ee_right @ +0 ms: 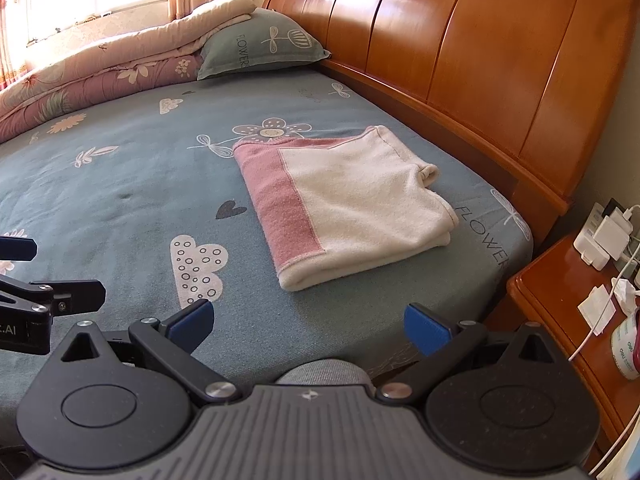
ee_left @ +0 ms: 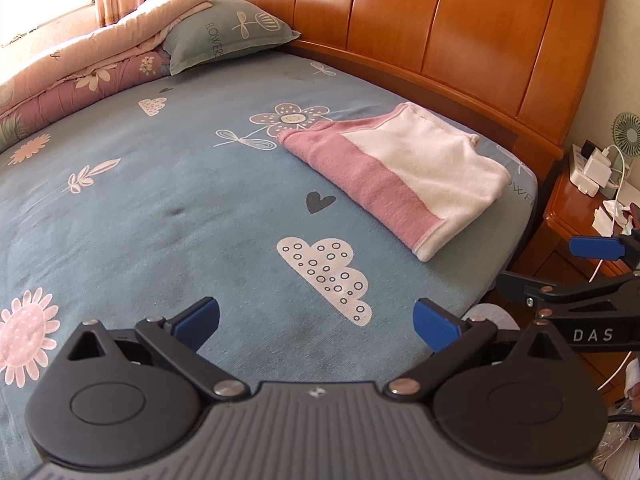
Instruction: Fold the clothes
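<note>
Pink-and-cream terry cloth point(ee_right: 344, 204), folded into a thick rectangle with a pink band along two edges, lies on the blue-grey bed sheet point(ee_right: 120, 184) near the glossy orange wooden headboard point(ee_right: 460, 40). Printed clouds, flowers, hearts and the word "FLOWER" dot the sheet and the pillow point(ee_right: 260, 44), beside a rolled quilt point(ee_right: 100, 68). A matching nightstand point(ee_right: 560, 300) holds white chargers. Both the left gripper point(ee_left: 316, 322) and right gripper point(ee_right: 308, 320) hover spread wide, holding nothing
</note>
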`<act>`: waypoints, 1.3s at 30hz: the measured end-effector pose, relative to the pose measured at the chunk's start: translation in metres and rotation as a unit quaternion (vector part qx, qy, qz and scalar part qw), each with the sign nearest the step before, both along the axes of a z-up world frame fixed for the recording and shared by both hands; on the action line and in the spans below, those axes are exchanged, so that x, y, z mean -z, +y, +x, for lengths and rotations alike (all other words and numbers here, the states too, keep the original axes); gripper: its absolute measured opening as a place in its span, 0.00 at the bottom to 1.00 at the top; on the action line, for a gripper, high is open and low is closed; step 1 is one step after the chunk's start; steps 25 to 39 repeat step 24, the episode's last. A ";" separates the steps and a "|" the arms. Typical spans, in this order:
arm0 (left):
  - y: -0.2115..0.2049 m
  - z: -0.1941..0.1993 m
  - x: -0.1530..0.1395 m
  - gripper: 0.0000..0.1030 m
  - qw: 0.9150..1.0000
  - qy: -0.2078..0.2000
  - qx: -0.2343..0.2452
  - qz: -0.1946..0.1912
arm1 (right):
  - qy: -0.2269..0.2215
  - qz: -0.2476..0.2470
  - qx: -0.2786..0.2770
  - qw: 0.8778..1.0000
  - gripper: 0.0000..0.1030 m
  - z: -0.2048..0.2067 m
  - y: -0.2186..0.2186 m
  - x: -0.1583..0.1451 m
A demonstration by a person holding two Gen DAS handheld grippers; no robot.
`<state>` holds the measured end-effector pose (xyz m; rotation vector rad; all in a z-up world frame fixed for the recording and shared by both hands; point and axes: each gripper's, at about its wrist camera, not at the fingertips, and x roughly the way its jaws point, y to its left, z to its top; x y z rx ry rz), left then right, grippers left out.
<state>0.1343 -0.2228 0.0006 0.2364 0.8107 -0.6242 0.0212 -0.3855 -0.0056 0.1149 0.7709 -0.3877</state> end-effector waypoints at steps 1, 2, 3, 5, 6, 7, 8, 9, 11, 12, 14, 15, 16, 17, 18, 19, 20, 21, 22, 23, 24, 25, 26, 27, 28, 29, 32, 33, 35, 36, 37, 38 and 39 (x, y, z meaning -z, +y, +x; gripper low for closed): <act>0.000 0.000 0.000 0.99 1.000 0.000 0.000 0.000 | 0.000 -0.001 0.000 1.000 1.00 0.000 0.000 0.000; 0.000 0.000 0.001 0.99 1.000 0.000 0.000 0.001 | 0.001 -0.002 -0.001 1.000 1.00 0.000 0.001 0.000; 0.000 0.000 0.001 0.99 1.000 0.000 0.000 0.001 | 0.001 -0.003 -0.001 1.000 1.00 0.000 0.001 0.000; -0.001 0.000 0.002 0.99 1.000 0.000 0.000 0.002 | 0.000 -0.004 -0.001 1.000 1.00 0.000 0.001 0.001; 0.000 0.000 0.001 0.99 1.000 -0.002 0.001 0.002 | 0.000 -0.004 0.000 1.000 1.00 0.000 0.001 0.001; 0.000 -0.001 0.001 0.99 1.000 -0.003 0.002 0.001 | 0.001 -0.004 -0.001 1.000 1.00 0.000 0.000 0.001; 0.000 -0.001 0.001 0.99 1.000 -0.005 0.003 0.000 | 0.001 -0.004 -0.001 1.000 1.00 0.000 0.000 0.001; 0.000 -0.001 0.001 0.99 1.000 -0.006 0.003 0.001 | 0.001 -0.005 0.000 1.000 1.00 0.000 0.000 0.001; 0.000 -0.001 0.001 0.99 1.000 -0.008 0.004 0.004 | 0.002 -0.007 0.000 1.000 1.00 0.001 0.000 0.002; -0.001 -0.002 0.002 0.99 1.000 -0.009 0.004 0.006 | 0.002 -0.008 0.001 1.000 1.00 0.001 0.000 0.002; -0.001 -0.002 0.002 0.99 1.000 -0.008 0.005 0.005 | 0.002 -0.009 0.002 1.000 1.00 0.000 0.000 0.002; -0.001 -0.002 0.002 0.99 1.000 -0.008 0.006 0.005 | 0.002 -0.009 0.002 1.000 1.00 0.000 0.000 0.002; -0.002 -0.003 0.002 0.99 1.000 -0.008 0.008 0.005 | 0.003 -0.010 0.003 1.000 1.00 0.000 0.000 0.002; -0.002 -0.003 0.002 0.99 1.000 -0.008 0.008 0.005 | 0.003 -0.009 0.003 1.000 1.00 0.000 0.000 0.002; -0.002 -0.003 0.002 0.99 1.000 -0.009 0.008 0.006 | 0.003 -0.009 0.003 1.000 1.00 0.000 0.000 0.002; -0.002 -0.003 0.002 0.99 1.000 -0.008 0.008 0.006 | 0.003 -0.009 0.003 1.000 1.00 0.000 0.000 0.002; -0.002 -0.003 0.002 0.99 1.000 -0.008 0.007 0.006 | 0.004 -0.009 0.002 1.000 1.00 0.000 0.000 0.002; -0.001 -0.003 0.002 0.99 1.000 -0.007 0.007 0.005 | 0.004 -0.009 0.002 1.000 1.00 0.000 0.000 0.002; -0.001 -0.003 0.002 0.99 1.000 -0.006 0.007 0.004 | 0.005 -0.009 0.002 1.000 1.00 0.000 0.000 0.002; -0.001 -0.002 0.002 0.99 1.000 -0.006 0.007 0.003 | 0.005 -0.009 0.001 1.000 1.00 0.001 0.000 0.002; -0.001 -0.002 0.002 0.99 1.000 -0.005 0.007 0.003 | 0.005 -0.009 0.001 1.000 1.00 0.001 0.000 0.002; -0.001 -0.002 0.002 0.99 1.000 -0.005 0.007 0.003 | 0.005 -0.009 0.001 1.000 1.00 0.001 0.000 0.002; -0.001 -0.002 0.002 0.99 1.000 -0.005 0.007 0.003 | 0.005 -0.009 0.001 1.000 1.00 0.001 0.000 0.002; -0.001 -0.002 0.002 0.99 1.000 -0.005 0.007 0.003 | 0.005 -0.009 0.001 1.000 1.00 0.001 0.000 0.002; -0.001 -0.002 0.002 0.99 1.000 -0.005 0.007 0.003 | 0.005 -0.009 0.001 1.000 1.00 0.001 0.000 0.002; -0.001 -0.002 0.002 0.99 1.000 -0.005 0.007 0.003 | 0.005 -0.009 0.001 1.000 1.00 0.001 0.000 0.002; -0.001 -0.002 0.002 0.99 1.000 -0.005 0.007 0.003 | 0.005 -0.009 0.001 1.000 1.00 0.001 0.000 0.002; -0.001 -0.002 0.002 0.99 1.000 -0.005 0.007 0.003 | 0.005 -0.009 0.001 1.000 1.00 0.001 0.000 0.002; -0.001 -0.002 0.002 0.99 1.000 -0.005 0.007 0.003 | 0.005 -0.009 0.001 1.000 1.00 0.001 0.000 0.002; -0.001 -0.002 0.002 0.99 1.000 -0.005 0.007 0.003 | 0.005 -0.009 0.001 1.000 1.00 0.001 0.000 0.002; -0.001 -0.002 0.002 0.99 1.000 -0.005 0.007 0.003 | 0.005 -0.009 0.001 1.000 1.00 0.001 0.000 0.002; -0.001 -0.002 0.002 0.99 1.000 -0.005 0.007 0.003 | 0.005 -0.009 0.001 1.000 1.00 0.001 0.000 0.002; -0.001 -0.002 0.002 0.99 1.000 -0.005 0.007 0.003 | 0.005 -0.009 0.001 1.000 1.00 0.001 0.000 0.002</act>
